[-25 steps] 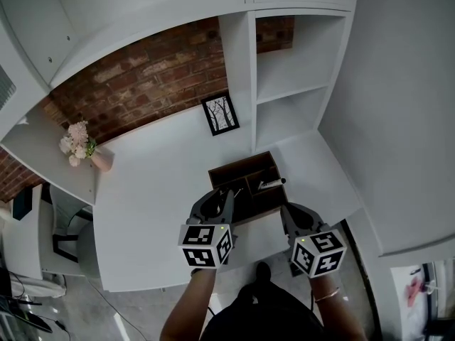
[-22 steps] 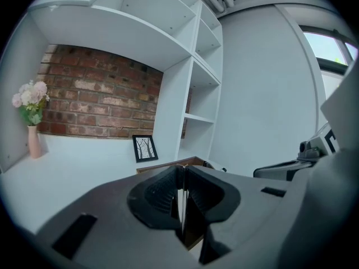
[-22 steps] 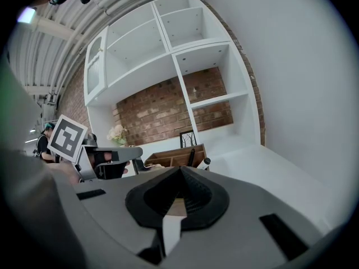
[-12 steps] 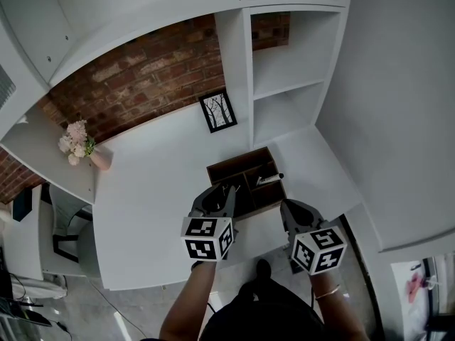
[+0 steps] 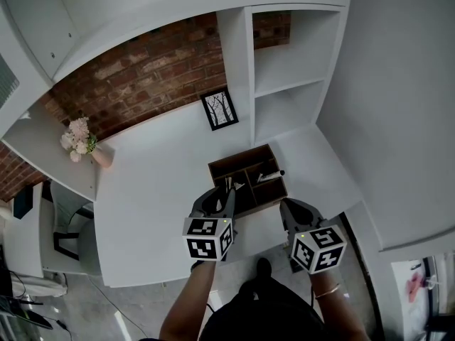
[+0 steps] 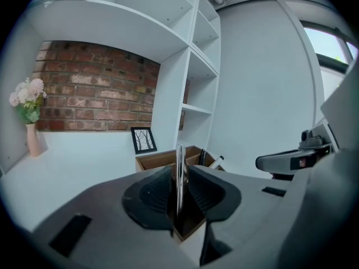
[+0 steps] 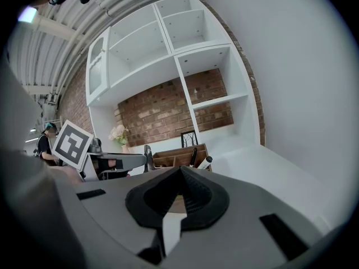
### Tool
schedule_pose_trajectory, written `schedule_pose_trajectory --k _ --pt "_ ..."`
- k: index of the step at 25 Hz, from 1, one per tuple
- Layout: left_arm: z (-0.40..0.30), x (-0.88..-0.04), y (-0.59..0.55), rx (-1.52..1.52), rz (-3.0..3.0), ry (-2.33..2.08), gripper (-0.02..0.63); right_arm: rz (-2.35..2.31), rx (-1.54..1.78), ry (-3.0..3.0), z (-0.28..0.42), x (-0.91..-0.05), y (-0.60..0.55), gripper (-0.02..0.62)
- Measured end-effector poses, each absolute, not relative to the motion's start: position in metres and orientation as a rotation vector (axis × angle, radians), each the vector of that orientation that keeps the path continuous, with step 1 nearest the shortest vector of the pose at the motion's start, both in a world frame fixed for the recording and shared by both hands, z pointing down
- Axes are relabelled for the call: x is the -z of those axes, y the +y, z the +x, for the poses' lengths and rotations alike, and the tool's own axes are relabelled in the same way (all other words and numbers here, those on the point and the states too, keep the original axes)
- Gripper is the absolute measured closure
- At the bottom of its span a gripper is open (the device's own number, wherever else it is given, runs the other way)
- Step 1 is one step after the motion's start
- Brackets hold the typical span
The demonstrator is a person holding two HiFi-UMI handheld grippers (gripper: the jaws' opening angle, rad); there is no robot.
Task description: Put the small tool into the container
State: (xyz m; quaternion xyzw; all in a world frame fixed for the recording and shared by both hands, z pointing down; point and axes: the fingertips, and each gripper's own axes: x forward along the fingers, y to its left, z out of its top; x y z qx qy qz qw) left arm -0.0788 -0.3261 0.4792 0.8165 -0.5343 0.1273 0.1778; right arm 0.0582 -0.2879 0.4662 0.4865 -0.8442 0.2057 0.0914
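Note:
A wooden container (image 5: 242, 160) with several compartments stands on the white desk (image 5: 156, 183), near its front edge. My left gripper (image 5: 226, 195) is shut on a thin metal tool (image 6: 179, 153), held upright with its tip just over the container's (image 6: 162, 160) near left corner. My right gripper (image 5: 287, 209) hovers to the right of the container's front, shut with nothing between its jaws (image 7: 180, 171). A marker pen (image 5: 269, 177) and a dark pen lie in the right-hand compartments.
A framed tree picture (image 5: 220, 111) leans on the brick wall behind the container. A pink vase of flowers (image 5: 84, 142) stands far left. White shelving (image 5: 284, 69) rises at the back right. A chair (image 5: 67, 226) is off the desk's left edge.
The left gripper with the tool has edged slightly forward to the container's front edge. The right gripper has barely moved.

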Motion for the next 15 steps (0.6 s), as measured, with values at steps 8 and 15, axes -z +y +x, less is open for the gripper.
schedule_pose_trajectory --k 8,15 --pt "-0.088 -0.487 -0.311 -0.373 2.285 -1.514 0.531 1.423 -0.611 -2.512 0.05 -0.469 -0.28 0.591" --pt "-0.096 -0.492 -0.295 -0.4 2.262 -1.527 0.534 1.407 -0.607 -2.516 0.043 -0.47 -0.272 0.591"
